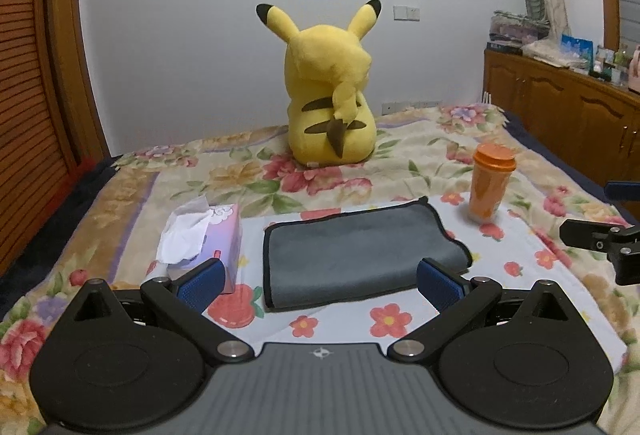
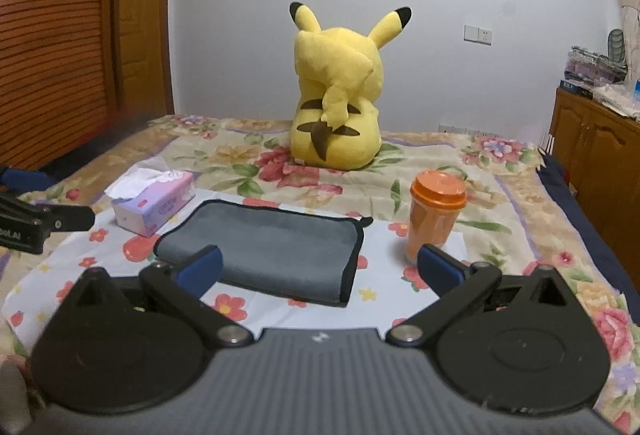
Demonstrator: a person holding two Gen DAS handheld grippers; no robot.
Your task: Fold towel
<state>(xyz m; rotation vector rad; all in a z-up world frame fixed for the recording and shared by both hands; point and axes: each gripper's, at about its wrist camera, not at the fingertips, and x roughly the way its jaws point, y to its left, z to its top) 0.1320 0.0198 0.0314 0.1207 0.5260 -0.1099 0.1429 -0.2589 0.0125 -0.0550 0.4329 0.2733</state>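
Note:
A grey towel (image 1: pixel 352 255) with black edging lies folded flat on the floral bedspread (image 1: pixel 360 171). It also shows in the right wrist view (image 2: pixel 272 251). My left gripper (image 1: pixel 320 285) is open and empty, held above the towel's near edge with its blue pads wide apart. My right gripper (image 2: pixel 320 271) is open and empty, above the towel's near right corner. Part of the right gripper shows at the right edge of the left wrist view (image 1: pixel 600 235). Part of the left gripper shows at the left edge of the right wrist view (image 2: pixel 40 223).
A pink tissue box (image 1: pixel 208 239) (image 2: pixel 154 201) sits left of the towel. An orange lidded cup (image 1: pixel 490 181) (image 2: pixel 434 213) stands to its right. A yellow plush toy (image 1: pixel 330 95) (image 2: pixel 338 95) sits behind. A wooden cabinet (image 1: pixel 560 103) lines the right wall.

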